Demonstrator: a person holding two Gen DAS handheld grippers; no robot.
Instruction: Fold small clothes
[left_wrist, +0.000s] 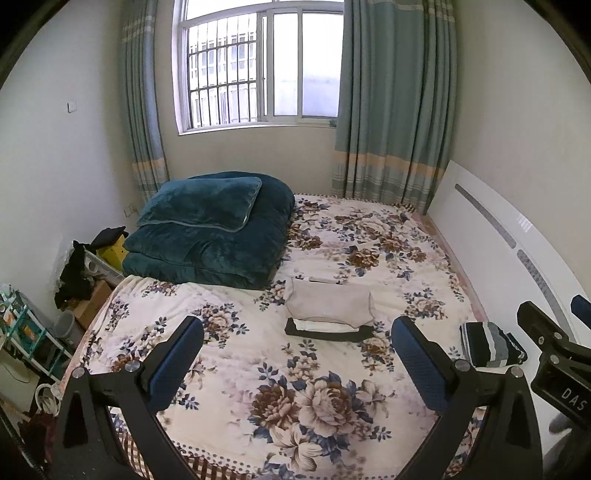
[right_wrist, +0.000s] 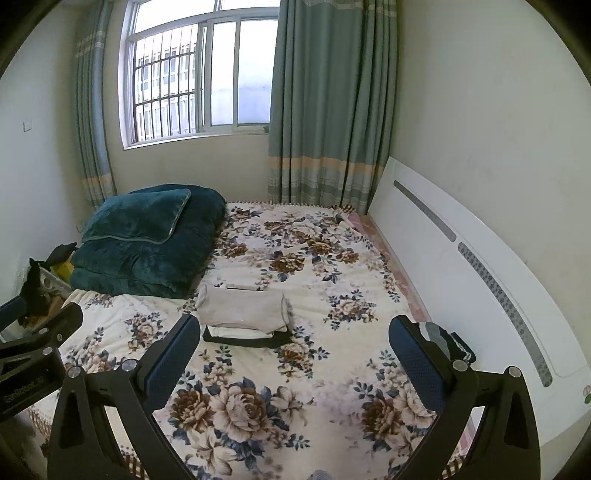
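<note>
A folded beige garment (left_wrist: 328, 304) lies on top of a small stack with a white layer and a black garment (left_wrist: 327, 334) under it, mid-bed; the stack also shows in the right wrist view (right_wrist: 243, 306). A striped grey, white and black folded pile (left_wrist: 489, 343) sits at the bed's right side, partly hidden behind my right finger in the right wrist view (right_wrist: 448, 341). My left gripper (left_wrist: 295, 354) is open and empty, above the floral bedspread (left_wrist: 303, 406), short of the stack. My right gripper (right_wrist: 293, 354) is open and empty, beside the left one.
A folded teal quilt with a pillow (left_wrist: 210, 229) fills the bed's far left. A white headboard (left_wrist: 509, 243) runs along the right. Clutter and shelves (left_wrist: 26, 332) stand on the floor at left. A window and curtains (left_wrist: 391, 103) are behind.
</note>
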